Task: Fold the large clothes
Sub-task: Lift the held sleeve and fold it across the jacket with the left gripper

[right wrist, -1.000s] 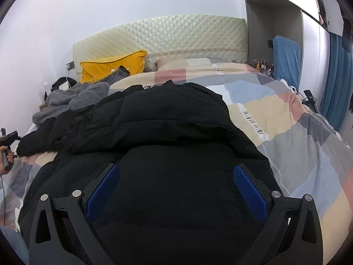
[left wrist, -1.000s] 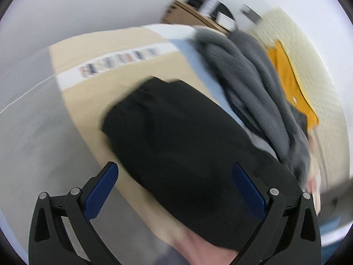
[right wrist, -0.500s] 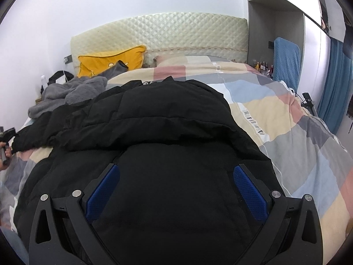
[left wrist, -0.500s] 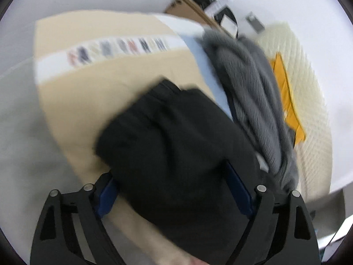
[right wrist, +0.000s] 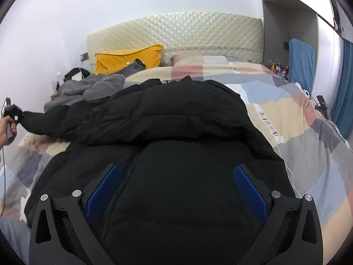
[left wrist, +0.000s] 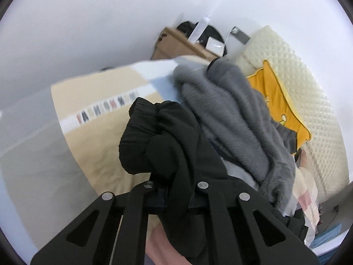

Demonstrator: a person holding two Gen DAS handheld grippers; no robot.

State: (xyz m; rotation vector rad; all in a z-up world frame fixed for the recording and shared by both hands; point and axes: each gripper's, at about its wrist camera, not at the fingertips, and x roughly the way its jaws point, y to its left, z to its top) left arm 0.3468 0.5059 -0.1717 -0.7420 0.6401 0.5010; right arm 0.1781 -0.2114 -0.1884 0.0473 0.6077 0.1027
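one black puffer jacket, one grey fleece garment, one yellow pillow, one patchwork quilt, one blue towel, two grippers.

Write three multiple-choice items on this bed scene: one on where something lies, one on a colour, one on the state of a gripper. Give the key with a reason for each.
1. Where does the grey fleece garment lie?
A. On the bed beside the black puffer jacket, in front of the cushion
B. On the floor
C. Hung on the wardrobe door

2. What colour is the cushion against the quilted headboard?
A. Blue
B. Yellow
C. White

3. How does the left gripper stand?
A. Open, nothing between the jaws
B. Out of view
C. Shut on the jacket's sleeve

Key:
1 A, the right wrist view shows it heaped on the bed left of the jacket.
2 B, it is plainly yellow in both views.
3 C, black sleeve fabric is bunched between the closed jaws, and the sleeve is stretched out from the jacket.
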